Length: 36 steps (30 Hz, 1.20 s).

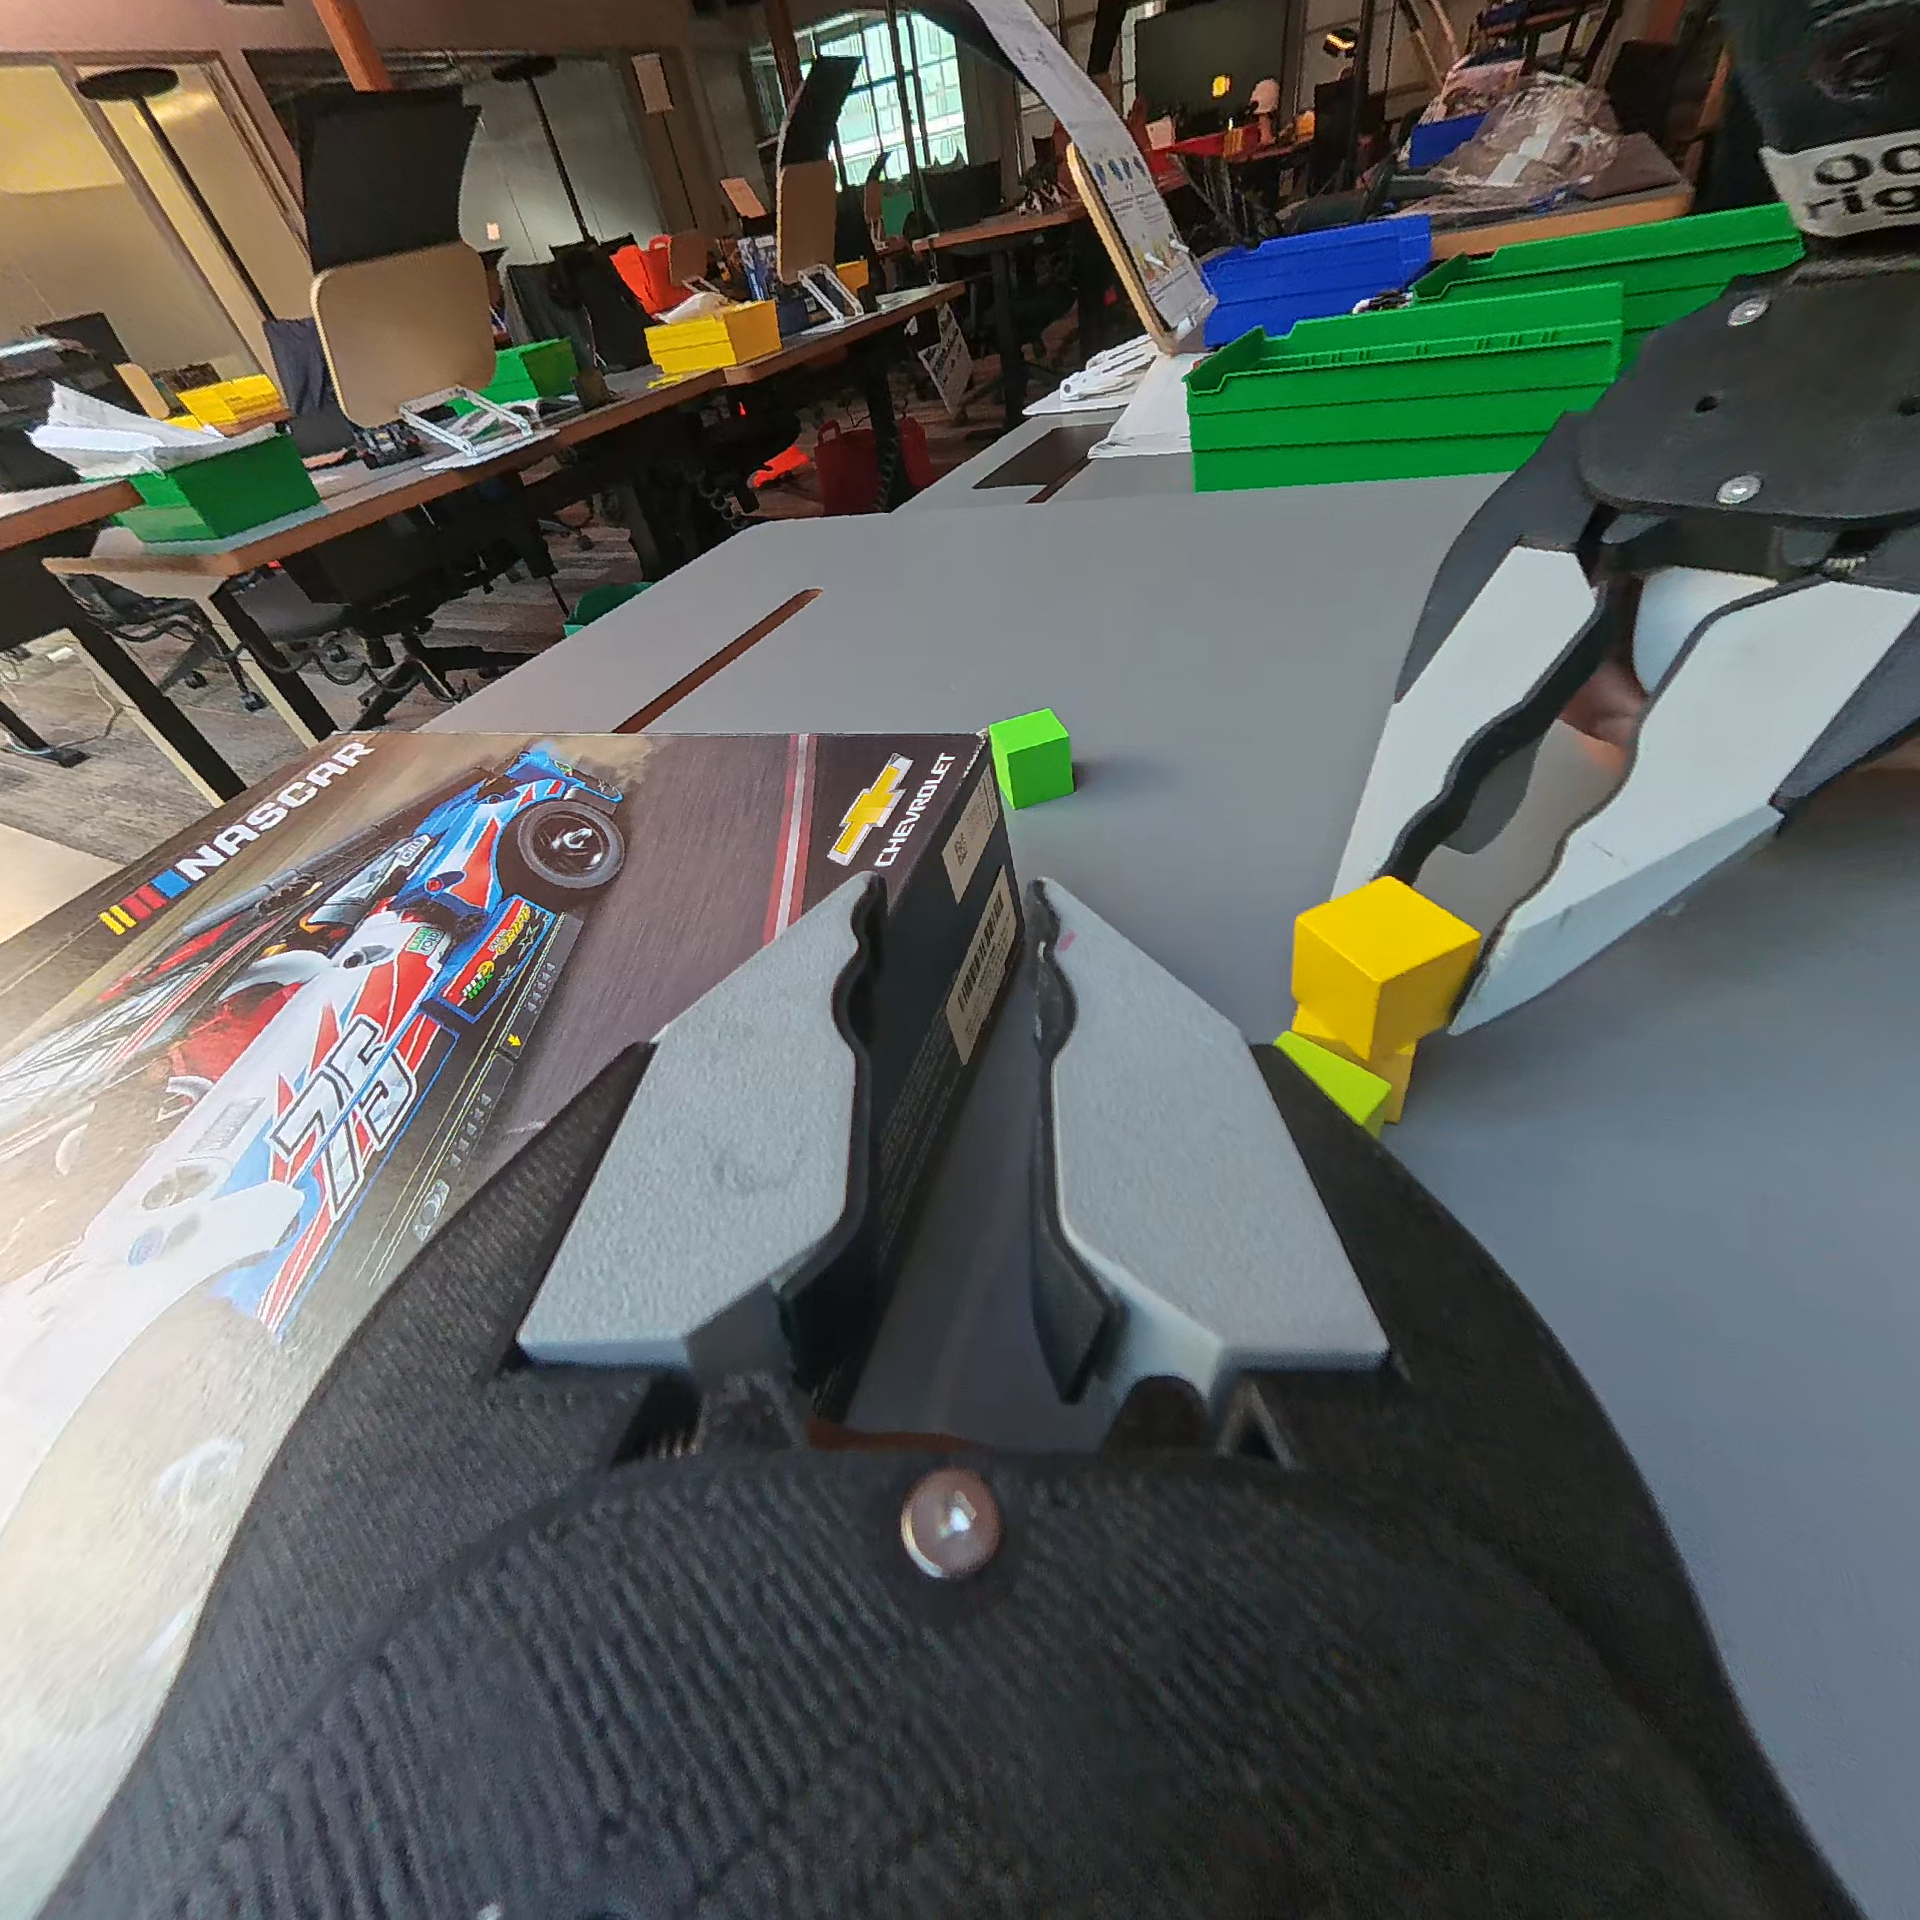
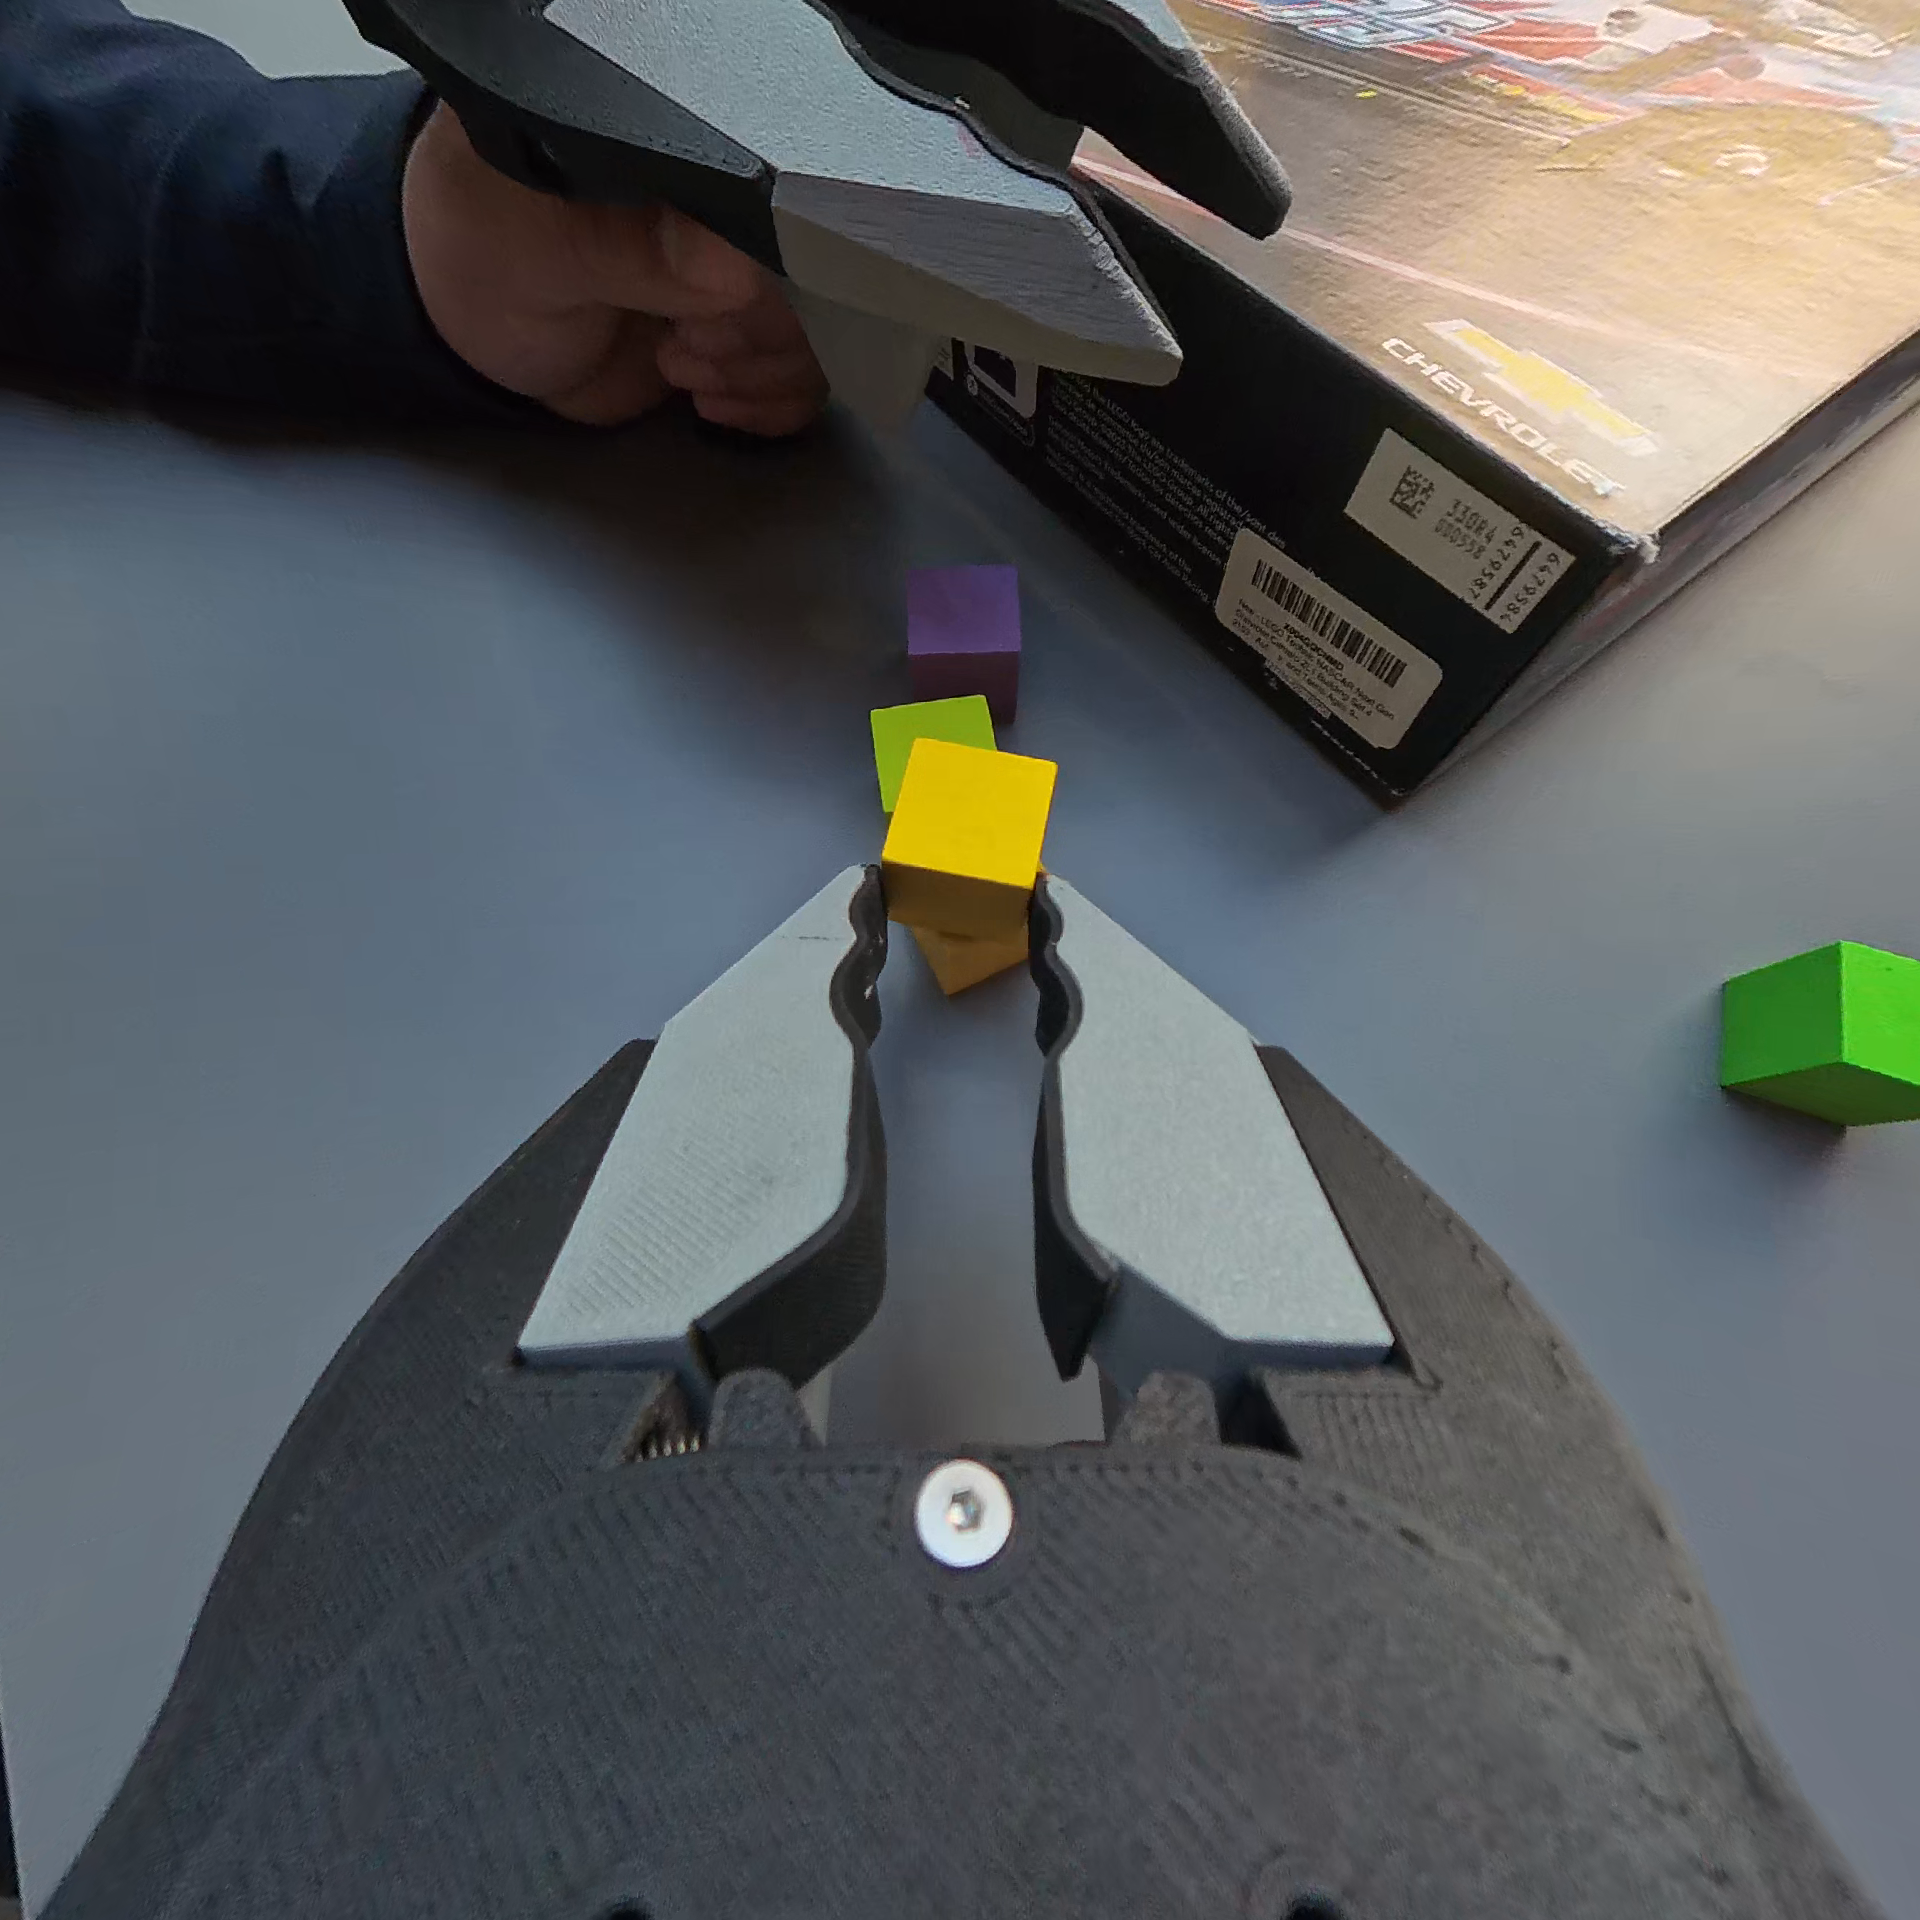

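My right gripper (image 2: 956, 894) is shut on a yellow cube (image 2: 966, 831), with a pad pressed on each of its sides. That cube sits turned on top of a second yellow cube (image 2: 971, 961). The held cube also shows in the left wrist view (image 1: 1382, 961), at the right gripper's fingertips (image 1: 1507, 966). A lime cube (image 2: 925, 738) touches the stack, and a purple cube (image 2: 961, 634) stands just beyond. My left gripper (image 1: 951, 904) is open over the edge of a flat race-car box (image 1: 623, 883): one finger lies above the lid, the other beside the side wall.
A green cube (image 2: 1818, 1029) stands alone on the grey table (image 1: 1143, 644), near the box's far corner (image 1: 1031, 756). A person's hand (image 2: 582, 291) holds the left gripper. Stacked green bins (image 1: 1403, 395) and a blue bin line the table's far side. Some 10 cm of space lies between my two pairs of fingers.
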Available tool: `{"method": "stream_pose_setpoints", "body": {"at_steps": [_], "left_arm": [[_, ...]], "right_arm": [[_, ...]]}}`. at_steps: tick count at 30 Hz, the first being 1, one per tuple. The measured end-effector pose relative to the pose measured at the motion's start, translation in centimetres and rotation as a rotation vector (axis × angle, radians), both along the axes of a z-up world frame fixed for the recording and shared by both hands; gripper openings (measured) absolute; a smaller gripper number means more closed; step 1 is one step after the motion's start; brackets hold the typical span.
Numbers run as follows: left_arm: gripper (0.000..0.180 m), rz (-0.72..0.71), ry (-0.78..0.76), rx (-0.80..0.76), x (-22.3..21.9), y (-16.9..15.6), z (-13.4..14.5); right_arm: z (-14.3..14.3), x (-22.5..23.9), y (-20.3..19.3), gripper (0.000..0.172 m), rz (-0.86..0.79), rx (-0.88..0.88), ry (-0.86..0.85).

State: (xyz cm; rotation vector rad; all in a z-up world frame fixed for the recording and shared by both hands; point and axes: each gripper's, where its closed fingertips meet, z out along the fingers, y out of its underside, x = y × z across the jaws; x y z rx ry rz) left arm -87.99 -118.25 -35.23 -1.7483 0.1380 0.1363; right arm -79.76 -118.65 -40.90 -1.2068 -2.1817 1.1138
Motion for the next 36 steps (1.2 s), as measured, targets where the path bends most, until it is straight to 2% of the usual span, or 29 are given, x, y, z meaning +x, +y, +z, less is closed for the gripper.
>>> {"method": "stream_pose_setpoints", "body": {"at_steps": [12,15,19,21,22,24,26,28,32,36], "left_arm": [[0.025,0.001,0.001,0.001,0.0,0.0,0.0],[0.025,0.001,0.001,0.002,0.0,0.0,0.0],[0.025,0.001,0.000,0.002,0.0,0.0,0.0],[0.025,0.001,0.001,0.001,0.0,0.0,0.0],[0.025,0.001,0.002,0.000,0.0,0.0,0.0],[0.025,0.001,0.003,0.000,-0.1,0.0,0.0],[0.025,0.002,0.004,0.003,-0.1,0.0,0.0],[0.025,0.002,0.003,0.002,-0.1,0.0,0.0],[0.025,0.001,0.003,-0.001,-0.1,0.1,0.0],[0.025,0.000,-0.003,-0.003,-0.1,0.1,-0.1]], "right_arm": [[0.3,0.1,0.3,0.024,-0.006,-0.021,0.018],[0.4,0.4,0.1,0.031,0.014,-0.042,0.010],[2.8,0.5,0.3,0.038,0.017,-0.137,0.103],[4.5,-0.2,2.1,0.038,-0.066,-0.183,0.186],[5.0,-0.9,4.1,0.038,-0.162,-0.175,0.227],[4.8,-2.0,8.8,0.038,-0.370,-0.109,0.271],[4.0,-2.6,11.5,0.041,-0.459,-0.090,0.252],[2.4,-3.2,13.2,0.046,-0.495,-0.064,0.181],[-1.1,-4.2,15.5,0.057,-0.508,0.098,0.024],[-1.0,-6.4,16.3,0.060,-0.479,0.093,0.035]]}}
